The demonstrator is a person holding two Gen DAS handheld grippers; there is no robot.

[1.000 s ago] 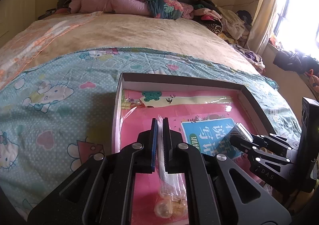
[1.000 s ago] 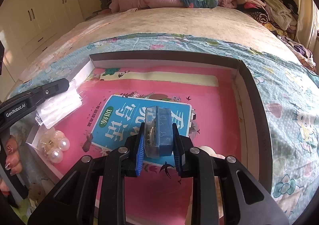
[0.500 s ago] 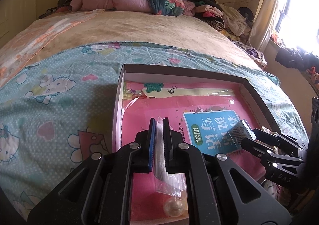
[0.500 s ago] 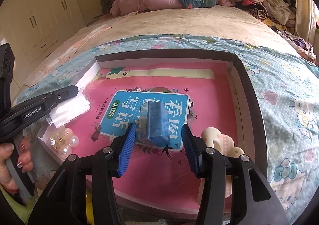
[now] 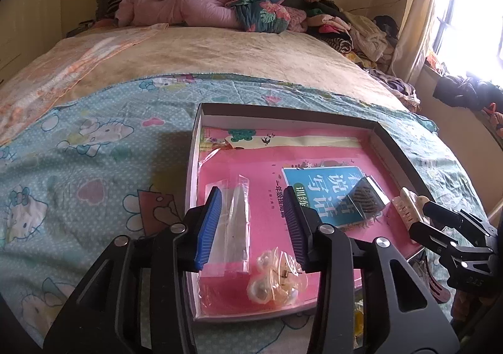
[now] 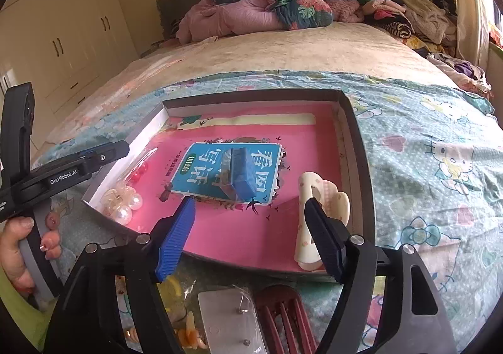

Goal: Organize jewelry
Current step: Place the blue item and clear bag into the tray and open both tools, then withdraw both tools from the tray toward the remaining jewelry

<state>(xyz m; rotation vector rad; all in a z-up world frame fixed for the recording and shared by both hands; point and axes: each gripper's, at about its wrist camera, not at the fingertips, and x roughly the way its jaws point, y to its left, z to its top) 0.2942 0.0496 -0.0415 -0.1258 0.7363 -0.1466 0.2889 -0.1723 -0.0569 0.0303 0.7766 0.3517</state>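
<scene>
Pink paper lines the shallow box [image 6: 358, 140], where a small blue case [image 6: 240, 173] lies on the teal booklet [image 6: 201, 171], its long axis running from near to far. Beside the right wall rests a cream hair claw [image 6: 327, 206], lengthwise along it and partly hidden by a finger. Pearl earrings in a clear bag [image 5: 276, 275] sit at the near left corner. Both the left gripper [image 5: 253, 228] and right gripper [image 6: 250, 234] gape wide, holding nothing

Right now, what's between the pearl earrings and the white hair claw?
The blue box, lying on the teal book label, sits between the pearl earrings and the white hair claw, seen by the right wrist.
</scene>
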